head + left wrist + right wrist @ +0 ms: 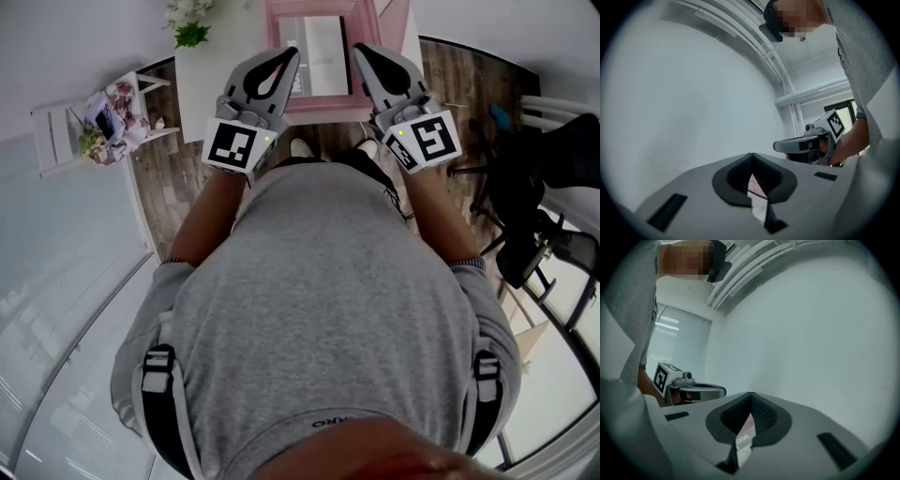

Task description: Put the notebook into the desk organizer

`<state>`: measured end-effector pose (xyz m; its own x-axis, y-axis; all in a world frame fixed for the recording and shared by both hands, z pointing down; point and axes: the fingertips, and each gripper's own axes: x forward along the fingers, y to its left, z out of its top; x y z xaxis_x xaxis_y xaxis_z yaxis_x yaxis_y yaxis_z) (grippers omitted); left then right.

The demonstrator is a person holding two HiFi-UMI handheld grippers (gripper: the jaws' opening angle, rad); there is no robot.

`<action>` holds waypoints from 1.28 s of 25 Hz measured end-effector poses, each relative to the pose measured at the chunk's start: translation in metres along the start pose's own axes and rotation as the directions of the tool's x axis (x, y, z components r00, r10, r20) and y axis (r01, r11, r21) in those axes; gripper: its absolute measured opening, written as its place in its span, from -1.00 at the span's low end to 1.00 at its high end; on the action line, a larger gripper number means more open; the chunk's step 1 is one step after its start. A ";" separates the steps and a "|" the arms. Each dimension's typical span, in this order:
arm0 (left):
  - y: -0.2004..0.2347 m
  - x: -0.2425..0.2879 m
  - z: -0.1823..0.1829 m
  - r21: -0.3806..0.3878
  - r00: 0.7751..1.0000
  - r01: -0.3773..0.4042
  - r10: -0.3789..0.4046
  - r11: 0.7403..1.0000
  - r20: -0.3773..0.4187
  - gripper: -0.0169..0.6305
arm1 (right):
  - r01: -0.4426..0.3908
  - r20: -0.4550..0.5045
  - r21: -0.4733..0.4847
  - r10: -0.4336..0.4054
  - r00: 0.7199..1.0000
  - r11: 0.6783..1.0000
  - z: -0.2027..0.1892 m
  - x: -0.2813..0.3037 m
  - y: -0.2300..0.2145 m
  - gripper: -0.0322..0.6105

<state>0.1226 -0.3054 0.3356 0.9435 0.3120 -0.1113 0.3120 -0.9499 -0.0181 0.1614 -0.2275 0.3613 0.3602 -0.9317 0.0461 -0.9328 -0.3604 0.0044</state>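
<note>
**A:** What's off at the left?

**B:** A small white stand (56, 127) on the wooden floor (169, 178), holding a few bits I can't make out. Right of it begins the white surface (202, 75), with some flowers (190, 23) at its far left.

**A:** And the left gripper?

**B:** The left gripper (291, 54) is held out level over the left rim of the pink desk organizer (323, 103). Its jaws are together, tip against tip, with nothing caught between them. Its own view shows only a slip of page through the hole behind the tips.

**A:** Where's the notebook?

**B:** The notebook (323, 52) is inside the desk organizer, which sits on the surface, far from the person. From above, it shows between the two grippers.

**A:** The right gripper?

**B:** The right gripper (362, 49) is just right of the notebook, also held level. Its jaws are pressed closed on each other and carry nothing. Some print shows through the gap behind the tips.

**A:** Anything farther right?

**B:** A black chair (534, 187) on the floor, well apart from the surface.
</note>
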 end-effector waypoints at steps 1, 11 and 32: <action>0.000 0.000 0.000 -0.001 1.000 0.000 0.000 1.000 -0.002 -0.89 | 0.006 -0.004 -0.012 -0.006 1.000 1.000 -0.001 -0.002 0.000 -0.88; 0.000 0.003 -0.002 0.003 1.000 0.003 -0.003 1.000 -0.006 -0.89 | 0.035 -0.013 -0.061 -0.036 0.999 0.998 -0.001 -0.009 -0.006 -0.88; 0.007 0.004 0.000 0.016 1.000 -0.009 0.009 1.000 -0.009 -0.89 | 0.034 0.024 -0.058 -0.033 0.999 0.998 0.019 -0.003 -0.010 -0.88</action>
<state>0.1285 -0.3107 0.3349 0.9474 0.3034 -0.1021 0.3016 -0.9529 -0.0329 0.1696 -0.2225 0.3426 0.3908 -0.9202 0.0224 -0.9191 -0.3888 0.0643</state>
